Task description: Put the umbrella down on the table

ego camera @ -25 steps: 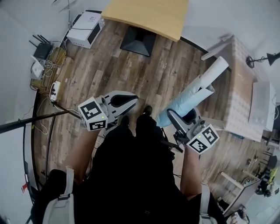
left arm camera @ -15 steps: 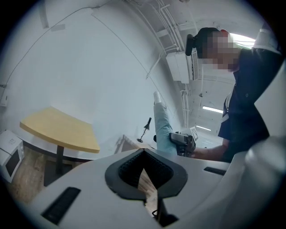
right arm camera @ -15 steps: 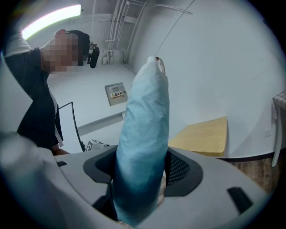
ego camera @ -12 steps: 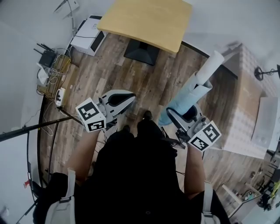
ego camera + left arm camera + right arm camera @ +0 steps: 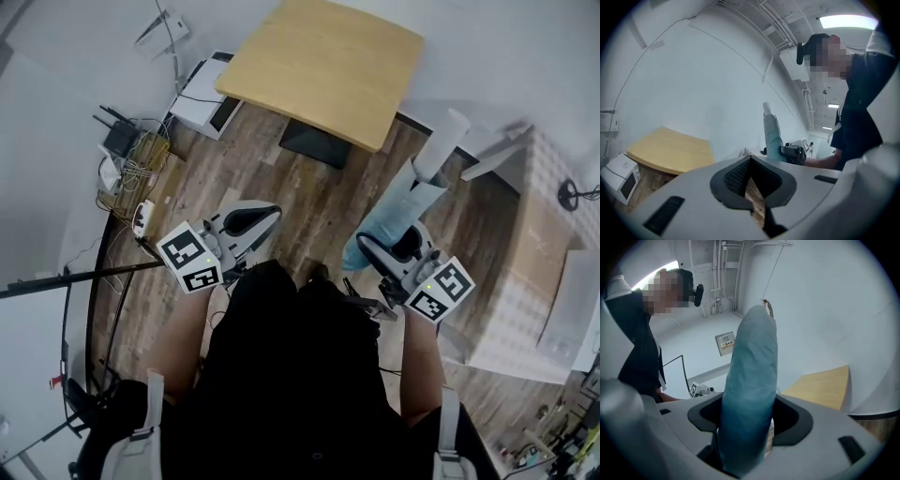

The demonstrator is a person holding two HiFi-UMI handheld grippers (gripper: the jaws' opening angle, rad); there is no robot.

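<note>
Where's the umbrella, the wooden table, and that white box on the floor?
umbrella (image 5: pixel 398 208): head view, middle of its blue sleeve.
wooden table (image 5: pixel 323 70): head view, bare tabletop.
white box (image 5: pixel 208 89): head view, its top.

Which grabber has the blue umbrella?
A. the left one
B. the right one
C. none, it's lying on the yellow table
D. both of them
B: the folded blue umbrella sticks up between the fingers of the right gripper, which are clamped on it, while the left gripper has its fingers together with nothing between them.
</note>
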